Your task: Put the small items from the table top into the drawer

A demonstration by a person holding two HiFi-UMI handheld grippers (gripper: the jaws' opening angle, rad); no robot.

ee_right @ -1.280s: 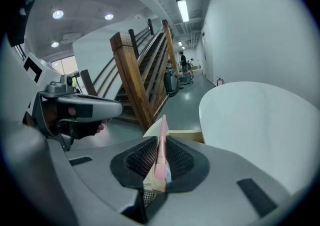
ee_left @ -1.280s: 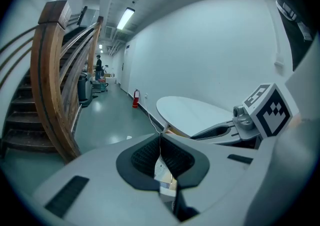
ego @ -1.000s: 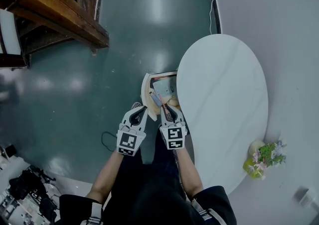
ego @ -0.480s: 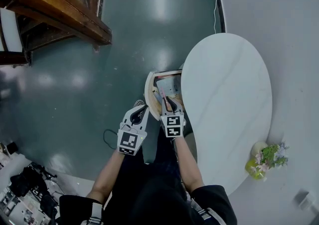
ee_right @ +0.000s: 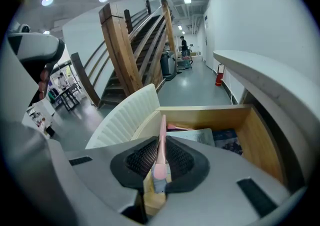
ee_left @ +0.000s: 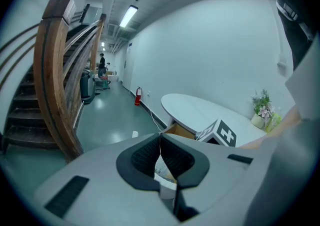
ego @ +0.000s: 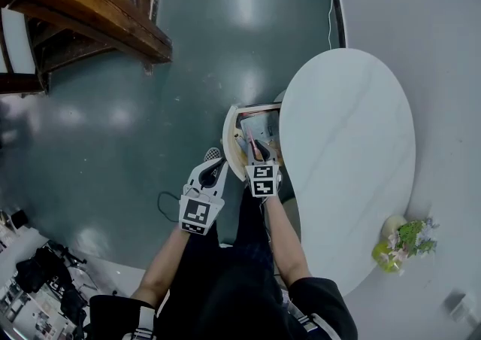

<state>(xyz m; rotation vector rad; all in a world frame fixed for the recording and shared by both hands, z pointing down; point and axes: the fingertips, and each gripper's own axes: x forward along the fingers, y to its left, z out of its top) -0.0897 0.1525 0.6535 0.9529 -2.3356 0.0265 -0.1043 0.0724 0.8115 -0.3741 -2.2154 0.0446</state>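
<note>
A wooden drawer with a ribbed white front stands pulled out from the left side of the white oval table. Papers and a blue booklet lie inside it. My right gripper hovers over the drawer's near end, shut on a slim pink pen-like stick that points into the drawer. My left gripper hangs just left of the drawer over the floor, shut with nothing in it.
A pot of flowers sits at the table's near right end. A wooden staircase rises at the far left. A dark cable lies on the green floor. A red fire extinguisher stands by the wall.
My right gripper has moved forward with the pink stick, from the drawer's near rim to above its inside. The left gripper has stayed beside it.
</note>
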